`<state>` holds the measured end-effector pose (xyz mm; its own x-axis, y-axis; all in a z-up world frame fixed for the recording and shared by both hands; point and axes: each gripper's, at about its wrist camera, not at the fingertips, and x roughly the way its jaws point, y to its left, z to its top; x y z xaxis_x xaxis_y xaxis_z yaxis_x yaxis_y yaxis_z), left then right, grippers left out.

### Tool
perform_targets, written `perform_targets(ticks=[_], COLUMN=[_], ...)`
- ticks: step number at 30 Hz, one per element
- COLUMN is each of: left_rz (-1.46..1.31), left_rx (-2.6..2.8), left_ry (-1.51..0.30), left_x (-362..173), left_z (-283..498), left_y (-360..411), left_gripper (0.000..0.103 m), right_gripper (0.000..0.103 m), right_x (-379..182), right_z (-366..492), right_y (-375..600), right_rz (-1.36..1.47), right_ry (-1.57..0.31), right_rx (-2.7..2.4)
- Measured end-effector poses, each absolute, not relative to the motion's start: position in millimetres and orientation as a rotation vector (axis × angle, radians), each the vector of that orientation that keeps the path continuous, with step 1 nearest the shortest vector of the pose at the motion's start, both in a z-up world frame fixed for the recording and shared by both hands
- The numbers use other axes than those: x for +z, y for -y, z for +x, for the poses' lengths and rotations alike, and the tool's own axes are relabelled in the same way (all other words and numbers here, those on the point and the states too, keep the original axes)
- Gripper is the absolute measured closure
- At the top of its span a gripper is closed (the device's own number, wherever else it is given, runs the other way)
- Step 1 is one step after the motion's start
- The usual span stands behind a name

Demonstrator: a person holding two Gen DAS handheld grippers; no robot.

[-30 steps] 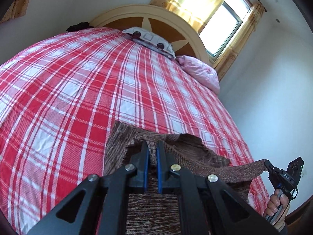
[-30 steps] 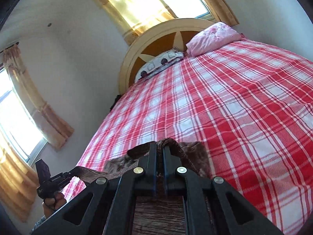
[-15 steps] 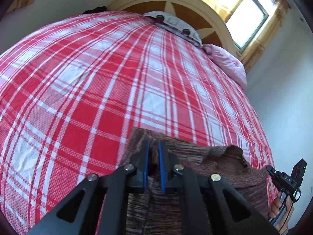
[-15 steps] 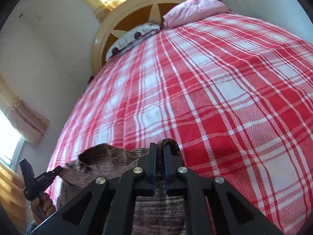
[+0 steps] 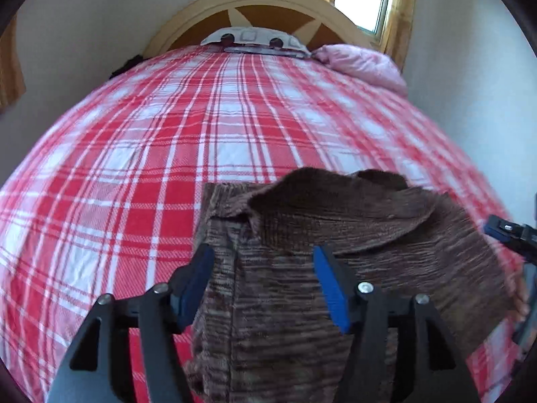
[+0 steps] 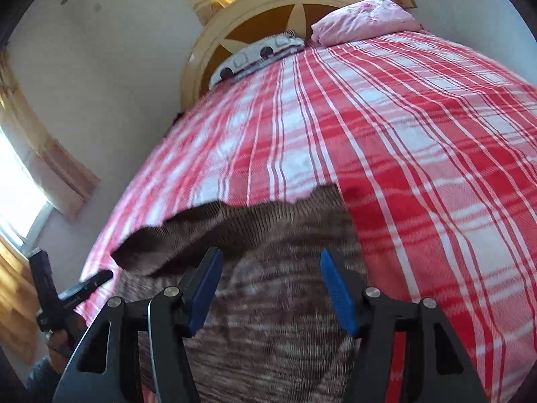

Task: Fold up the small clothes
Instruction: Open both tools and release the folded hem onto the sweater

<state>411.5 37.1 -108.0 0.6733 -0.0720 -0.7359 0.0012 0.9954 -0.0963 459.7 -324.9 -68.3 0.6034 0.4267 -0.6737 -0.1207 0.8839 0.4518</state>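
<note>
A brown striped knit garment (image 5: 335,235) lies on the red and white plaid bedspread (image 5: 167,168), its far edge folded over towards me. My left gripper (image 5: 263,283) hovers over the garment's left part; its jaws are opening and the blue pads press on nothing. In the right wrist view the same garment (image 6: 278,302) lies under my right gripper (image 6: 270,288), whose jaws are also opening, with cloth below them but not pinched. Each gripper shows in the other's view: the right one (image 5: 510,235) at the far right edge, the left one (image 6: 67,295) at the lower left.
A rounded wooden headboard (image 5: 268,3) stands at the far end, with a patterned pillow (image 5: 251,37) and a pink pillow (image 5: 362,63) against it. Curtained windows (image 6: 20,194) are in the walls. A hand (image 6: 60,339) grips the left tool near the bed's edge.
Both grippers were shut on the garment's edge and held it up; they sank toward the bed and their jaws have parted, so the cloth now lies released on the bedspread.
</note>
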Motion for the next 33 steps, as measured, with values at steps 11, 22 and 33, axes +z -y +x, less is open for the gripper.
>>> perform_targets(ticks=[11, 22, 33], left_rz=[-0.292, 0.024, -0.248], left_rx=[0.374, 0.163, 0.503], left_ry=[-0.897, -0.949, -0.956], left_x=[-131, -126, -126], left_z=[426, 431, 481], left_y=[-138, -56, -143], left_gripper=[0.029, 0.022, 0.022], right_gripper=[0.041, 0.041, 0.041], right_x=[-92, -87, -84], right_z=[412, 384, 369], right_y=[312, 299, 319], right_rz=[0.172, 0.101, 0.174], right_ry=[-0.933, -0.902, -0.83], right_rx=[0.318, 0.331, 0.29])
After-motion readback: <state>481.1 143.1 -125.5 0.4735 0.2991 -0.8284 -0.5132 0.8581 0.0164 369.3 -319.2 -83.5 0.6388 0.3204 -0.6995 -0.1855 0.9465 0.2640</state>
